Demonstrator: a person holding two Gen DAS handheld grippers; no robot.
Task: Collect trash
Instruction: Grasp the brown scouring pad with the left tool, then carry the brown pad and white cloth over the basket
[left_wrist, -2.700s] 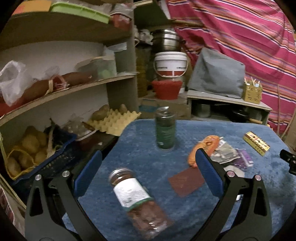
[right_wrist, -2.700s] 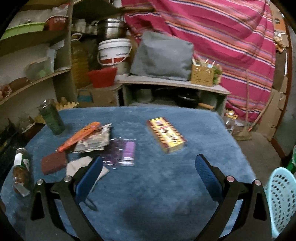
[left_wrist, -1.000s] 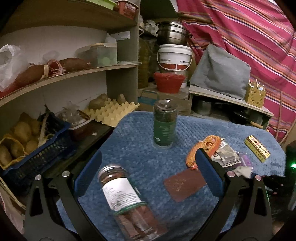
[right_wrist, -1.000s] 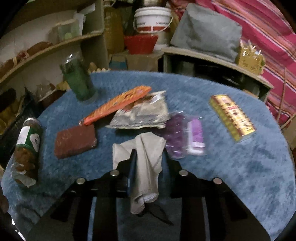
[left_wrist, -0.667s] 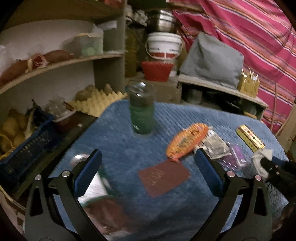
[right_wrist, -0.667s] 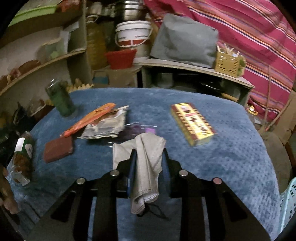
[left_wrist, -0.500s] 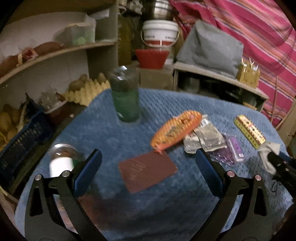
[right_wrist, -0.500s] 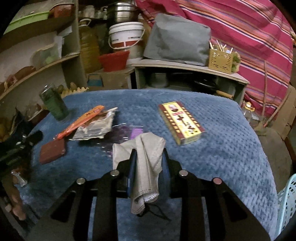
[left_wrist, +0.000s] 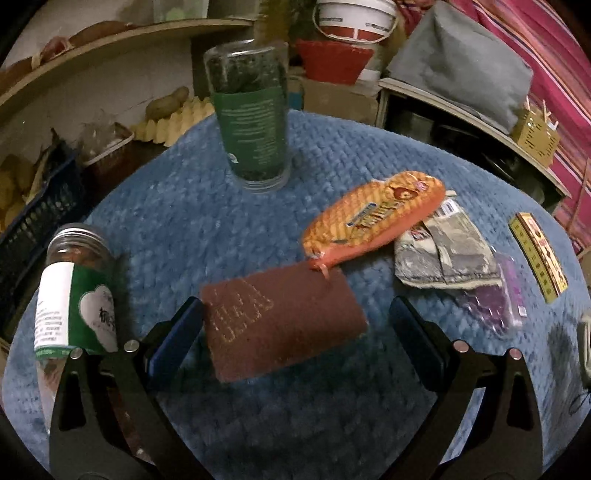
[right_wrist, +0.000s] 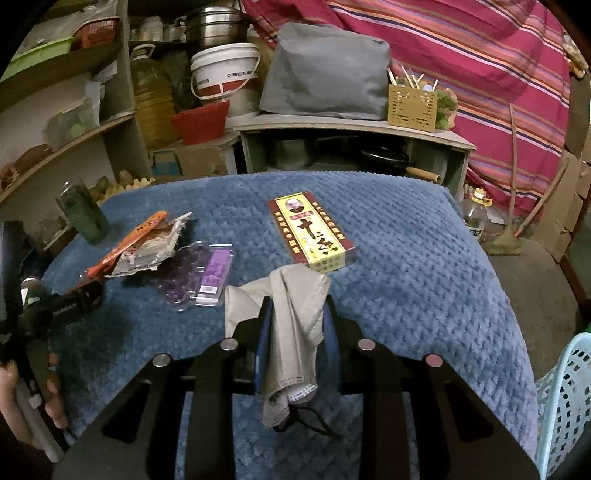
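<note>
Trash lies scattered across the blue-covered worktop (left_wrist: 258, 229), and both tongs are at work over it. Right tongs (right_wrist: 295, 325) are pressed together on a crumpled beige tissue (right_wrist: 291, 314), which drapes over and between the blue pads and hangs clear of the cloth, with a thin black cord trailing under it. Just beyond the tissue sits a yellow and red box (right_wrist: 312, 232), lying flat. Off to the left on that view there's a clear purple blister pack (right_wrist: 199, 277), then a crinkled silver wrapper (right_wrist: 151, 247) with an orange snack packet (right_wrist: 125, 245) resting partly over it. At the right edge, a pale blue basket (right_wrist: 561, 398) stands beside the worktop.

Left tongs (left_wrist: 295, 343) are spread wide, nothing between the pads, angled down over a flat brown pad (left_wrist: 280, 325) that lies between the two fingers. The orange packet's tail touches the pad's far corner. Behind it a green-labelled jar (left_wrist: 253, 122) stands upright; another jar (left_wrist: 74, 295) with a silver lid lies on its side at the left. A person's hand (right_wrist: 22, 398) grips the left handle at the edge of the right view.
</note>
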